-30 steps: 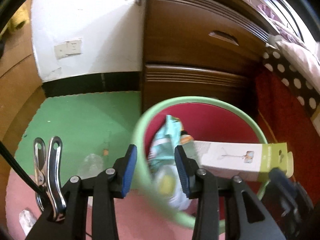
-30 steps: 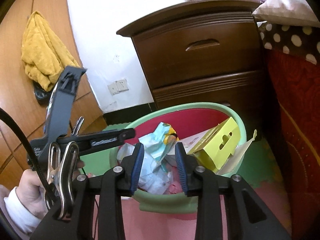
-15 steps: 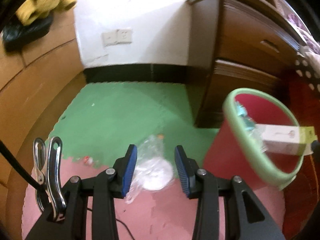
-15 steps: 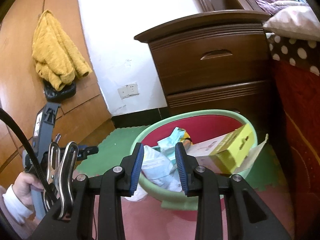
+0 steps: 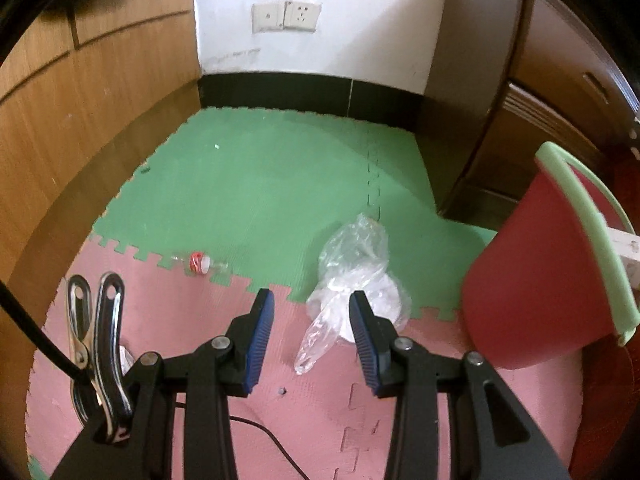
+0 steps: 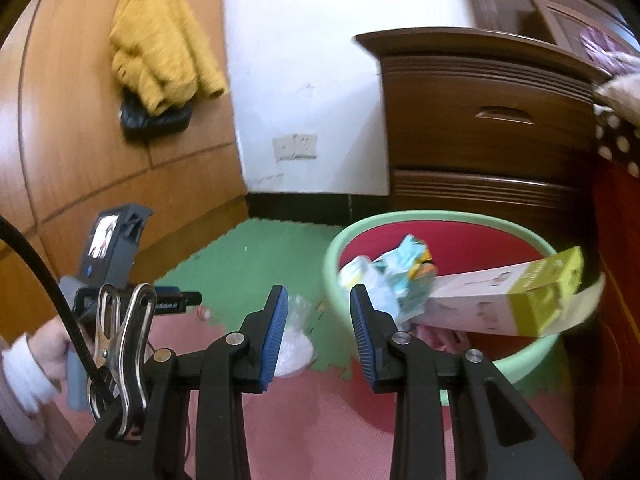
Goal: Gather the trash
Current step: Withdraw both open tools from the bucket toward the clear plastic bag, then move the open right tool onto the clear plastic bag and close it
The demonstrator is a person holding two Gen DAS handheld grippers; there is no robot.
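**Both grippers empty, clear bag lying on the floor mat**

Left gripper [image 5: 310, 320] points down at the floor with its jaws apart and nothing between the blue pads; the right gripper [image 6: 318, 316] also stands released and holds nothing.

By size, the dark wooden dresser [image 6: 480, 120] comes first, standing against the white wall, with the wooden panel wall [image 5: 80, 100] on the other side. On the floor lies the foam mat [image 5: 260, 184], green further away and pink closer.

The trash bin [image 5: 532, 276], red with a light green rim, stands on the mat just beside the dresser. Inside it are a long white and yellow-green carton [image 6: 504, 304], leaning over the rim, and crumpled wrappers [image 6: 392, 276].

A yellow garment [image 6: 160, 36] hangs on the panel wall above a black object.

The clear plastic bag [image 5: 356, 268] lies crumpled on the mat at the green and pink seam, near the bin and just ahead of the left gripper, not touching the pads.

A small flattened bottle with a red label [image 5: 198, 261] lies on the same seam, further to the left in the left wrist view.
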